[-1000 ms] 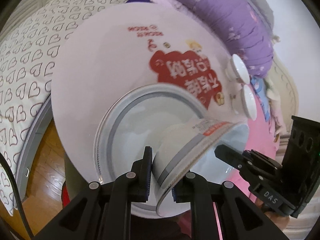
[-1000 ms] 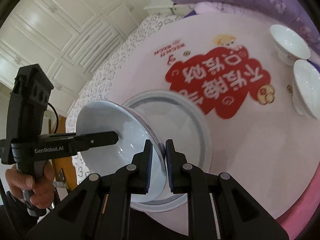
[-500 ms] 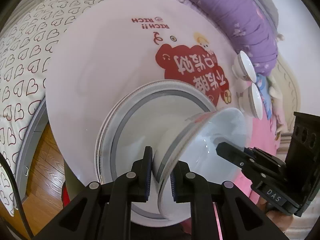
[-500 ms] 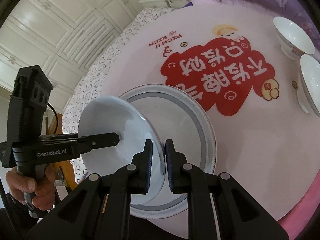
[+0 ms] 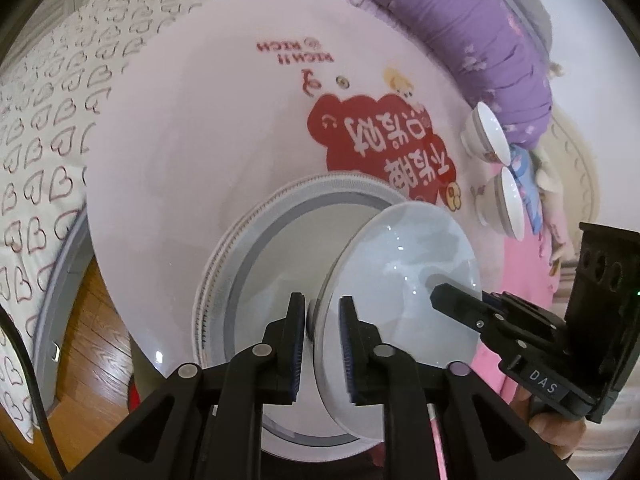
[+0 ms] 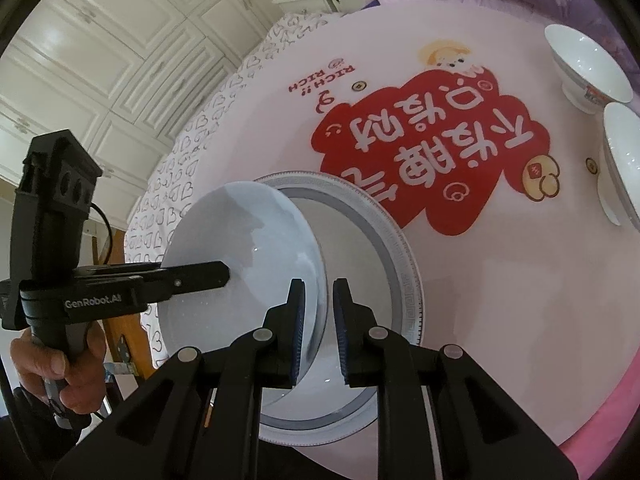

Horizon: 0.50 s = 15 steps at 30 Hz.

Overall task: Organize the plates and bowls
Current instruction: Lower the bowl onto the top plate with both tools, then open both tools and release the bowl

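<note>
A: Bowl (image 5: 400, 280), pale, tilted on edge over the grey-rimmed plate (image 5: 256, 256) on the round desk (image 5: 180, 140).
B: Left claw (image 5: 322, 344)?
A: Jaws opening, rim of the bowl between them, a gap at the pads.
B: Right claw (image 6: 318, 330)?
A: Jaws opening a little, the opposite rim between them; pad contact unclear.
B: Other stock?
A: Two white bowls, far bowl (image 6: 584, 66) and near bowl (image 6: 624, 160), just beside each other at the desk's edge. Heart-print bedding (image 5: 36, 128) beyond.
</note>
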Motion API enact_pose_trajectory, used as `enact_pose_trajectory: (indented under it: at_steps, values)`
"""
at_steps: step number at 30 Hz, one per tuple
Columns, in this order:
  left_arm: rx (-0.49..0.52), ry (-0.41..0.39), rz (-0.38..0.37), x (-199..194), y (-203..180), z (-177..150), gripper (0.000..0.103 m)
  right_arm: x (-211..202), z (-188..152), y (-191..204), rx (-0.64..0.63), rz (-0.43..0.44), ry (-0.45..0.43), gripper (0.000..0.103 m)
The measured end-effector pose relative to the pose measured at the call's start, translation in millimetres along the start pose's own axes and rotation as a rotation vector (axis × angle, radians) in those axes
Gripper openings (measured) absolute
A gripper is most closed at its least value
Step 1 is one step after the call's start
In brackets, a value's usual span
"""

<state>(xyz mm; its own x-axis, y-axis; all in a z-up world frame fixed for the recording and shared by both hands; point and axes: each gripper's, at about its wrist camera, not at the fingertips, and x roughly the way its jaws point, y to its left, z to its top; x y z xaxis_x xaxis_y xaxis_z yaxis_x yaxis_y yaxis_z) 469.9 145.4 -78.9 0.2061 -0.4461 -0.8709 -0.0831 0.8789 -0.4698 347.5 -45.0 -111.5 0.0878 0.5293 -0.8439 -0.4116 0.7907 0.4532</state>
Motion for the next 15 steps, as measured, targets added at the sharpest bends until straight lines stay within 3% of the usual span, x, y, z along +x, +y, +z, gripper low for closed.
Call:
enact_pose_trajectory:
  at_steps: [2, 3, 4, 5, 6, 7, 8, 12, 15]
  values:
    - [0.016, -0.009, 0.005, -4, -3, -1, 0.022, -2, 0, -2, 0.004, 0.002, -0.008, 0.017]
    - [0.021, -0.014, 0.006, -6, -4, -1, 0.027, -3, 0, -2, 0.005, 0.003, -0.010, 0.018]
    - [0.028, -0.016, 0.008, -7, -5, -2, 0.040, -4, 0, -4, 0.009, 0.006, -0.016, 0.024]
    - [0.033, -0.023, 0.012, -10, -6, -3, 0.049, -5, 0, -5, 0.015, 0.009, -0.022, 0.043]
    - [0.032, -0.031, 0.015, -12, -6, -3, 0.064, -7, 1, -6, 0.022, 0.015, -0.034, 0.057]
    - [0.030, -0.048, 0.021, -15, -7, -3, 0.074, -10, 1, -7, 0.027, 0.024, -0.054, 0.085]
    - [0.032, -0.073, 0.029, -20, -7, -4, 0.078, -13, 1, -8, 0.029, 0.031, -0.071, 0.098]
    - [0.038, -0.130, 0.047, -36, -9, -5, 0.088, -24, 6, -14, 0.048, 0.046, -0.138, 0.103]
    - [0.057, -0.196, 0.080, -51, -17, -6, 0.089, -32, 12, -20, 0.074, 0.053, -0.177, 0.103]
